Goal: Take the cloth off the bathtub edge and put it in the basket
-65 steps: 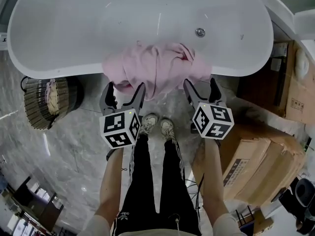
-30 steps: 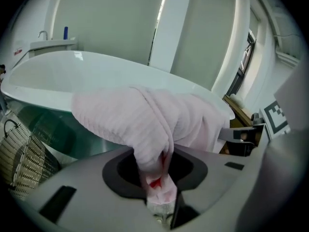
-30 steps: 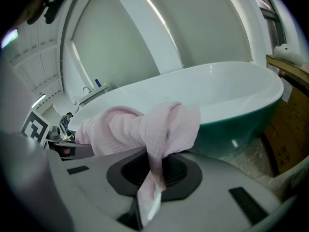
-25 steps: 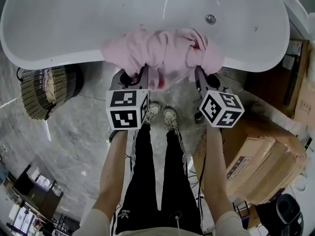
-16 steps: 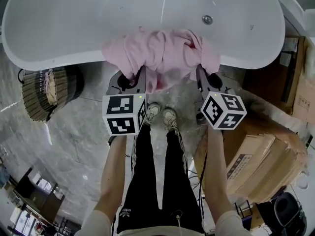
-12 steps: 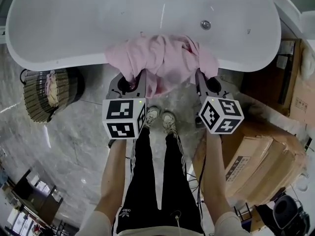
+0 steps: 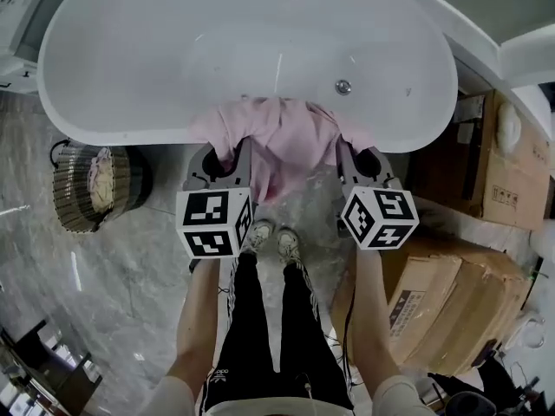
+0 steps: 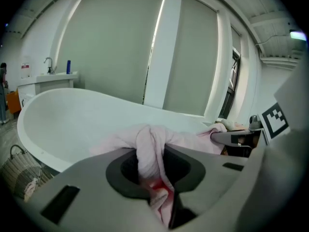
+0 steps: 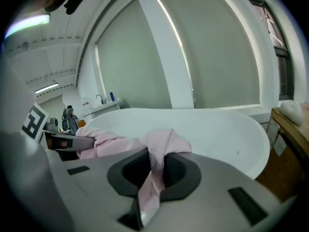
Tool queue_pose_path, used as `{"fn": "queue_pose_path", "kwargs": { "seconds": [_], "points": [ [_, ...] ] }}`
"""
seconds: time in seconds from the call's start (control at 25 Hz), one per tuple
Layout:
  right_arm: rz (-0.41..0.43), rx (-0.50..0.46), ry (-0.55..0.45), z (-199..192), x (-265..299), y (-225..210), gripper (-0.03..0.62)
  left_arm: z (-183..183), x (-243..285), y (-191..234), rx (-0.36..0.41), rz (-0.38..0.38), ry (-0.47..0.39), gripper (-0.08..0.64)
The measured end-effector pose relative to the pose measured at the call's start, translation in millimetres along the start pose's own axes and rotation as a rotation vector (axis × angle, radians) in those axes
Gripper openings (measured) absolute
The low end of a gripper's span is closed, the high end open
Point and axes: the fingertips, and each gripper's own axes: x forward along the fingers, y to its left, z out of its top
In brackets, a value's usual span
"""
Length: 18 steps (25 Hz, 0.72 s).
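Compared to a second ago both hands are higher: left gripper (image 7: 227,150) and right gripper (image 7: 351,150) each clamped on the pink cloth (image 7: 277,133), which hangs between them over the bathtub (image 7: 130,76) rim.

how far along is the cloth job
Done: the left gripper and right gripper are both shut on the pink cloth. In hand: the cloth hangs bunched between them at the near rim of the tub; whether it touches the rim is unclear. Left: carrying it to the basket on the floor at the left and dropping it in.
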Motion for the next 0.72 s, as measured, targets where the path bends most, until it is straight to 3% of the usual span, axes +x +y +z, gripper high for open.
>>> {"fn": "queue_pose_path", "kwargs": {
  "seconds": [0.32,0.56,0.72],
  "points": [
    [0.030,-0.041,-0.174,139.1,-37.2,22.0,0.049,135.8,-53.6,-7.1,0.039,0.033,-0.185,0.086],
    [0.059,-0.067,-0.243,226.9,-100.6,61.6,0.049,245.5,-140.7,-14.2,0.044,0.080,-0.324,0.086],
    [0.088,-0.146,-0.307,278.0,-148.6,88.1,0.049,305.4,-200.8,-24.6,0.052,0.125,-0.426,0.086]
  ]
}}
